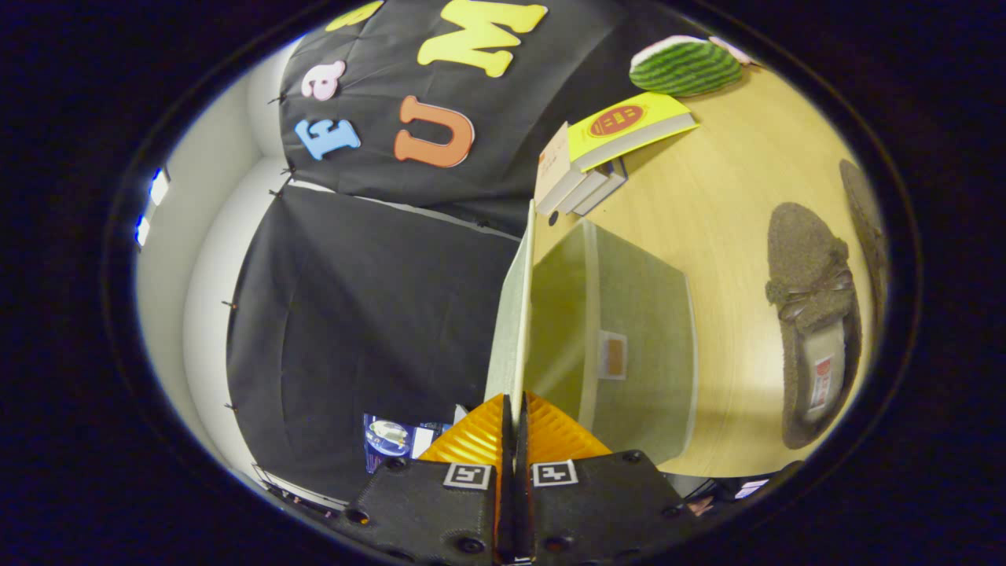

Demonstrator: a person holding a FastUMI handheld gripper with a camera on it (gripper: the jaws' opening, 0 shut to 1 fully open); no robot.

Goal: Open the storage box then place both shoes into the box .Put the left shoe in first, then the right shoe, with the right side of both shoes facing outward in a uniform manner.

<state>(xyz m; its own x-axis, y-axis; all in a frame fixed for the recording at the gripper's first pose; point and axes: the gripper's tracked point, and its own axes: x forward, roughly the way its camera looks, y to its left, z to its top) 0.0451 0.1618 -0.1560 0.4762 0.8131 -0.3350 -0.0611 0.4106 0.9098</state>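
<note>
Wooden table [731,196] beyond: your gripper [515,428] clamps the box lid [512,314], box [637,346] swinging open, both shoes [813,314] waiting outside.

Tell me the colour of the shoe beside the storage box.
Brown and fuzzy shoe, gripper view.

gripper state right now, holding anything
gripper: closed on the edge of the storage box lid, both fingers pressing it; the lid stands swung up from the box.
</note>
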